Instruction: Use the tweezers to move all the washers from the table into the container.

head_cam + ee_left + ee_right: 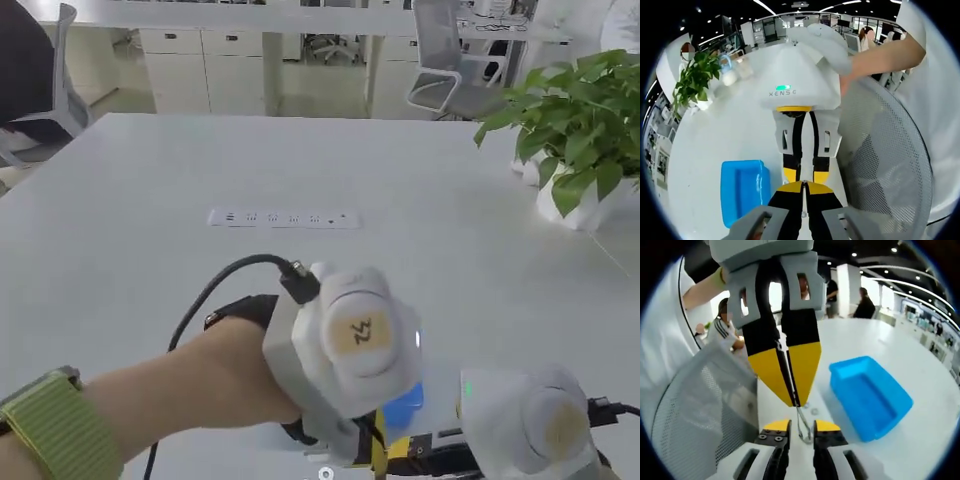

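My left gripper (pixel 792 390) reaches in from the top of the right gripper view, its yellow tips shut on thin metal tweezers (pixel 802 427). The tweezers' looped end hangs between the yellow tips of my right gripper (pixel 802 429), which stand slightly apart on either side and do not touch it. In the left gripper view my left gripper (pixel 802 189) is shut and meets the right gripper (pixel 805 175) head-on. A blue container (pixel 870 395) (pixel 742 187) (pixel 405 408) sits on the white table beside them. Two tiny specks (pixel 813 411), perhaps washers, lie under the tweezers.
A grey mesh chair back (pixel 885 165) (pixel 695 405) stands close by the person's white clothes. A potted plant (pixel 575 120) sits at the table's right edge and a white power strip (pixel 283 217) at its middle. Office chairs and people are beyond.
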Demonstrator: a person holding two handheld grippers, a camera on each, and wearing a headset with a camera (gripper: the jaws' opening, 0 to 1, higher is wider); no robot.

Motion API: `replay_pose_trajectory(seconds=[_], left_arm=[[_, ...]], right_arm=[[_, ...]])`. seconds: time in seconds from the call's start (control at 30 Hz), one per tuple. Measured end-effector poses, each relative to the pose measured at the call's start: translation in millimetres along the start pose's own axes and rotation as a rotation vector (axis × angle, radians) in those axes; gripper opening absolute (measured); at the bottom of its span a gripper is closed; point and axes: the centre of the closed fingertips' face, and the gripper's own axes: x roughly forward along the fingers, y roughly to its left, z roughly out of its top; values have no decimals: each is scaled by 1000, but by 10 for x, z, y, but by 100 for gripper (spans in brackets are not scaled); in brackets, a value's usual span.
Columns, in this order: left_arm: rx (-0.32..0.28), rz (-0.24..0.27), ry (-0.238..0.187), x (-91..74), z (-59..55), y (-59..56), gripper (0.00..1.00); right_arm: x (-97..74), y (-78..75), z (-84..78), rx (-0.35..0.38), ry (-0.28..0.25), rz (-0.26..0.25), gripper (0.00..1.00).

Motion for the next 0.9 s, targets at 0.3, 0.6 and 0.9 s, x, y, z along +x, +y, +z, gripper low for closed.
replay_pose_trajectory(seconds=[0.3,0.6,0.9], left_arm=[[-36,61,-49,14,27,98,8],[-288,172,-217,-179,-186,171,37],[-519,316,-380,-367,-496,2,63]], right_arm=[[37,-32,-98,-98,75,-36,4],[37,-50,-101,-32,66,-35,3],[31,-79,-96,35,45,-58,3]])
